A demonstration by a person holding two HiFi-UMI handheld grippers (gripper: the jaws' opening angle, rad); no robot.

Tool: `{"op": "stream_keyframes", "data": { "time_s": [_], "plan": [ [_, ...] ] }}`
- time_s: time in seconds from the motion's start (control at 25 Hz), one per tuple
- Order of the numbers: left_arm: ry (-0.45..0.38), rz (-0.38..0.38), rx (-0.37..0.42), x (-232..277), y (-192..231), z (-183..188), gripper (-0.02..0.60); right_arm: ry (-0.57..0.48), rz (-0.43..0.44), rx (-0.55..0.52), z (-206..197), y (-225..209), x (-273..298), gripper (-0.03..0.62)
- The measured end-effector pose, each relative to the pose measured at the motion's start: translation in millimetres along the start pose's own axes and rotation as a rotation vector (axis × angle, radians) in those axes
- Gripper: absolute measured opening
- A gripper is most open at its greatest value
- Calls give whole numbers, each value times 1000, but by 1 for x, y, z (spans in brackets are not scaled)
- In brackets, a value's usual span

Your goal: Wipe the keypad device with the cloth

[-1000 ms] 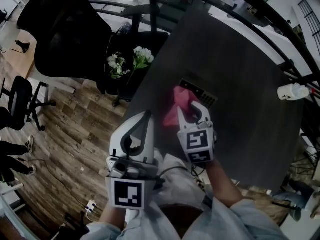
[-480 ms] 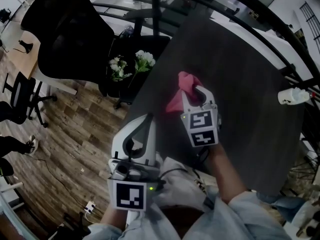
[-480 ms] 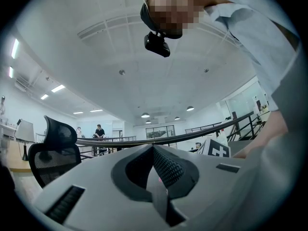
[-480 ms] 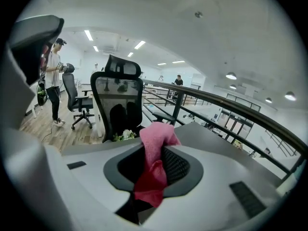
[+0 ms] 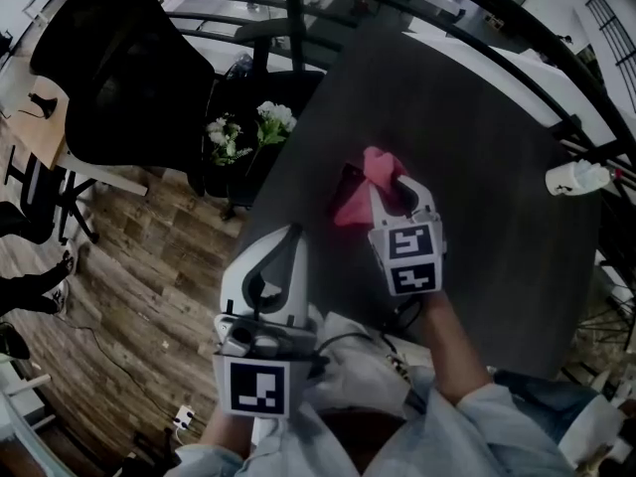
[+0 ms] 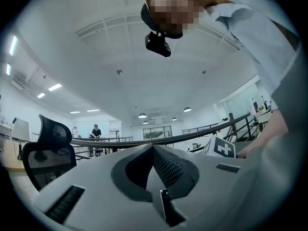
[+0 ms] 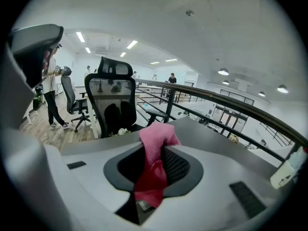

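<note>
Table (image 5: 477, 137), frame centre: wiping was judged under way. Left gripper (image 5: 291, 231), lower left: jaws met, nothing held. Right gripper (image 5: 397, 181), centre: clamped on cloth (image 5: 360, 199), which lay over keypad (image 5: 347, 178). Head view showed only the keypad's dark edge, right gripper view none. Next move called for sweeping across the keys.

A dark bench (image 5: 477, 137) stands over a wood floor (image 5: 129, 286), a black chair (image 5: 109, 58) and white flowers (image 5: 275, 117) beside it, a black railing (image 7: 216, 99) behind, round lamps (image 7: 223, 71) in the white ceiling (image 6: 168, 81).
</note>
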State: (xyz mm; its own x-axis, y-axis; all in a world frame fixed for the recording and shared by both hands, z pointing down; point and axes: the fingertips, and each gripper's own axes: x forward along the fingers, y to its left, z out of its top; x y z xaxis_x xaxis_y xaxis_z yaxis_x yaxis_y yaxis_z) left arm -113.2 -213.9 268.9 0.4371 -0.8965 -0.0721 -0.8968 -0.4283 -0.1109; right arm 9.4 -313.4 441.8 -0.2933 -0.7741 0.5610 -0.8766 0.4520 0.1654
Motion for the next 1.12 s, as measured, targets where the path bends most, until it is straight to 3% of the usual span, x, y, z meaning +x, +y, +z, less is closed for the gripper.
{"op": "stream_keyframes", "data": {
  "time_s": [0.64, 1.12],
  "plan": [
    [-7, -87, -8, 11, -25, 3, 3, 13, -110, 189, -44, -47, -38, 95],
    [3, -147, 2, 15, -30, 0, 3, 25, -158, 333, -78, -50, -44, 95]
  ]
}}
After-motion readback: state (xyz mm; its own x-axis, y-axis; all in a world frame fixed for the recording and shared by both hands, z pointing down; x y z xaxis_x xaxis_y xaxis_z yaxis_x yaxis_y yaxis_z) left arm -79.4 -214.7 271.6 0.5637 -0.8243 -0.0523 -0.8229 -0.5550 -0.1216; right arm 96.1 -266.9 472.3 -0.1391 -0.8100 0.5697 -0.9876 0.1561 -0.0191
